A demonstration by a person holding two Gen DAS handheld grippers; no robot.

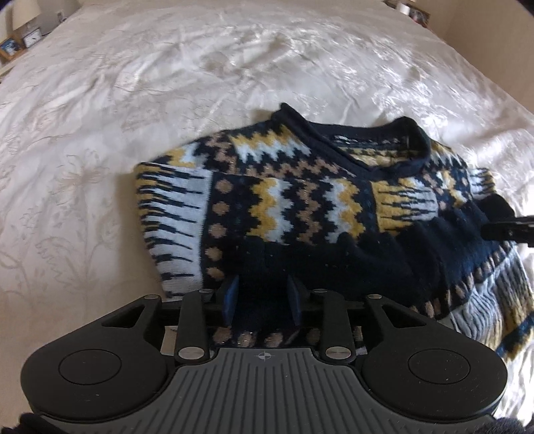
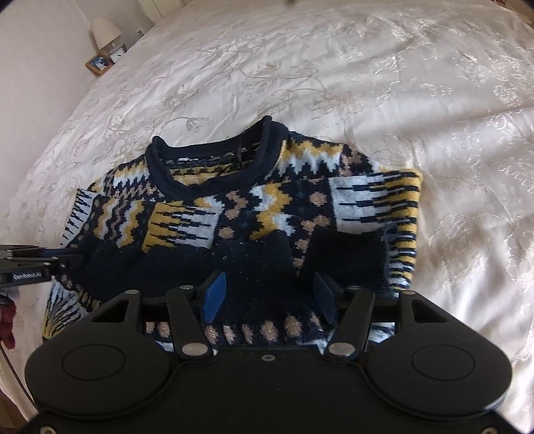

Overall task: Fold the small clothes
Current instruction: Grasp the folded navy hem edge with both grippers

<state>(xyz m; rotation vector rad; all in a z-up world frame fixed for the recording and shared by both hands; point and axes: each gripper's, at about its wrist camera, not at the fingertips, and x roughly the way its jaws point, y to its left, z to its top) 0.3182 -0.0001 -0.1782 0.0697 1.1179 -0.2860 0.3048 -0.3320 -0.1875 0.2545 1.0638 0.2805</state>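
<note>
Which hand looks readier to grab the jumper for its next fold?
Probably both: left gripper and right gripper each hang open over the sweater hem's dark band, with knit between the pads.

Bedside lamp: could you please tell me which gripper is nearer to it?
Left. The left gripper is at the sweater edge on the side of the lamp; the right gripper is over the hem farther across, away from it.
</note>
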